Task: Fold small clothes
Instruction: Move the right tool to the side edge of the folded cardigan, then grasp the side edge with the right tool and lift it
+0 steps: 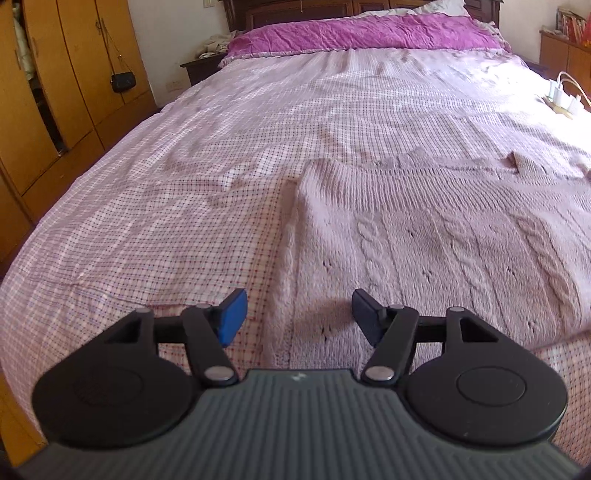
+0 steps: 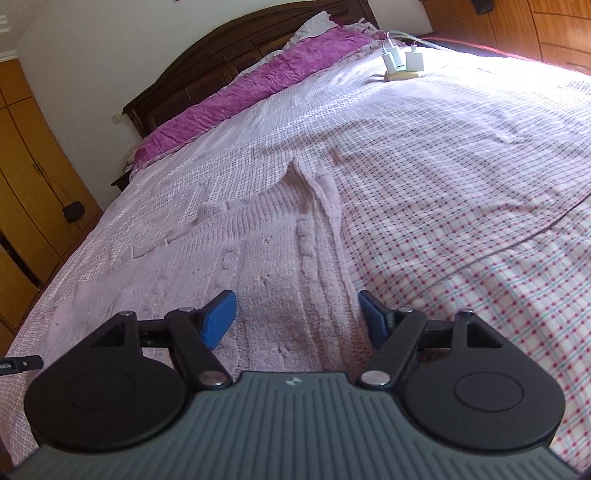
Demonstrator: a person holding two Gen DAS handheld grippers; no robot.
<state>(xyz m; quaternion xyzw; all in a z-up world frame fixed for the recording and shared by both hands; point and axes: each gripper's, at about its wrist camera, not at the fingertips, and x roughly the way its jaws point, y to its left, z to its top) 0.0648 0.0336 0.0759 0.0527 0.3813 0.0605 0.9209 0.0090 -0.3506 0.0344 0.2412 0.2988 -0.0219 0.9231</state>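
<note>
right now a pale pink cable-knit sweater (image 1: 424, 229) lies flat on the checked bedspread (image 1: 147, 206), filling the centre and right of the left wrist view and the centre-left of the right wrist view (image 2: 266, 258). its cable ribs run away from both cameras toward the top of each frame, so its long axis points up the bed toward the purple pillow band (image 1: 362, 33).

the left gripper (image 1: 297, 317) hangs with its blue pads spread wide and nothing between them; it sits over the sweater's left side edge near the hem, one pad over bedspread, the other over knit. the right gripper (image 2: 297, 319) is likewise spread and empty, straddling the opposite side edge, which runs up the middle of its view with bare bedspread to the right. whether either pad touches the cloth i cannot tell.

so each tool is nearest its own side of the garment, both at the lower end. as i judge it, the fold has not begun, and the coming move turns on each gripper closing on the edge right below it. a charger strip (image 2: 400, 66) sits well apart in the upper right.
</note>
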